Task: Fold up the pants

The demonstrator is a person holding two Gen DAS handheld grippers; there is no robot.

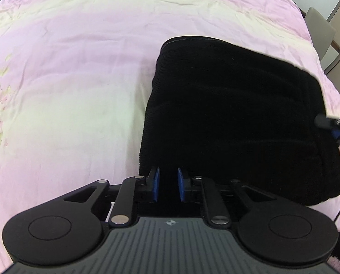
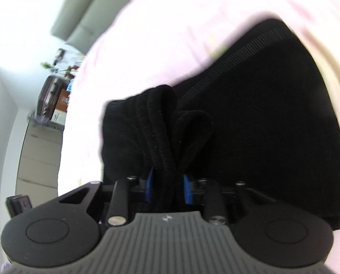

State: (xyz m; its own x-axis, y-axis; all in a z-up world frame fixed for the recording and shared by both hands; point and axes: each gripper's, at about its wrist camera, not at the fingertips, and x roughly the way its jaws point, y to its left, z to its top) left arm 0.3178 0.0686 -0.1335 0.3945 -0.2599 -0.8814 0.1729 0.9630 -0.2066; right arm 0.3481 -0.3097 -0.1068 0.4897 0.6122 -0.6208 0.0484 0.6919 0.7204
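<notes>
In the left wrist view we see the left gripper (image 1: 167, 183) low over the bed, its blue pads (image 1: 155, 182) set a narrow way apart at the near edge of the black pants (image 1: 238, 114). Dark cloth fills the gap between them, but we cannot tell whether they pinch it.

In the right wrist view the right gripper (image 2: 167, 186) is tilted, so the room stands slanted behind it. Its blue pads (image 2: 149, 186) clamp a bunched ridge of thick seams of the pants (image 2: 272, 125); the ribbed waistband (image 2: 233, 57) runs up and away.

The pants lie as a folded block on the pink floral quilt (image 1: 78, 68), towards its right side. The right gripper's tip (image 1: 329, 123) meets their far right edge.
</notes>
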